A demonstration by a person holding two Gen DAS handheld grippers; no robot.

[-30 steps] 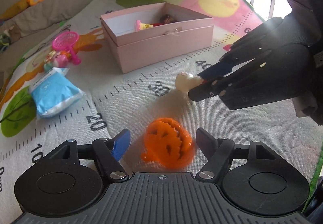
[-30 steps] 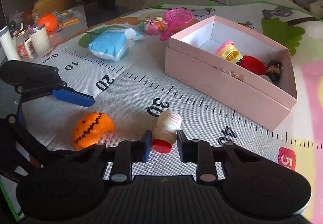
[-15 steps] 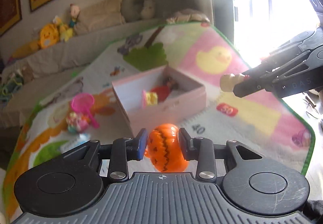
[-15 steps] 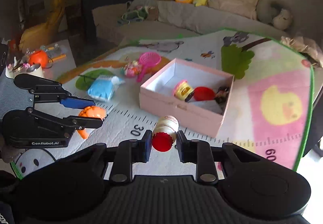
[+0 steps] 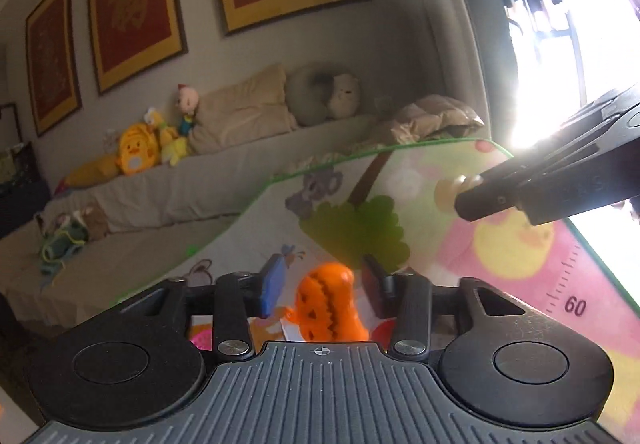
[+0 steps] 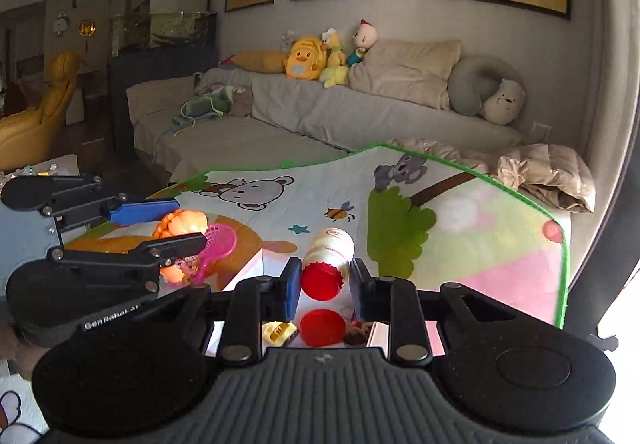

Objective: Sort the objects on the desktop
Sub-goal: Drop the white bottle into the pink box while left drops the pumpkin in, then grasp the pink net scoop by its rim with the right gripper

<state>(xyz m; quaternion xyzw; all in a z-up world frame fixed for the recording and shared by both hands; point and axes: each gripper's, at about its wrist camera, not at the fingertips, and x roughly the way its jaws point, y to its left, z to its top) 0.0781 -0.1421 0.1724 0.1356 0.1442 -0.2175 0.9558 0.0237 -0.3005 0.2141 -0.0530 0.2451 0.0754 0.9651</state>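
Observation:
In the left wrist view my left gripper (image 5: 322, 284) has its jaws apart, and the orange pumpkin toy (image 5: 328, 304) sits blurred and tilted between them without touching the pads. My right gripper (image 6: 324, 278) is shut on a small white bottle with a red cap (image 6: 326, 264), held above the open pink box (image 6: 248, 276). A yellow toy (image 6: 278, 332), a red disc (image 6: 322, 328) and a small dark toy (image 6: 356, 332) lie in the box below. The left gripper (image 6: 160, 228) with the pumpkin (image 6: 180, 224) shows at the left of the right wrist view.
A pink net scoop (image 6: 218, 244) lies on the play mat (image 6: 460, 236). A grey sofa (image 6: 320, 115) with plush toys and cushions runs behind the mat. A bright window (image 5: 540, 43) is at the right.
Both grippers have risen and moved forward over the pink box. The left jaws have opened and the pumpkin has slipped from their grip. The right still holds the bottle.

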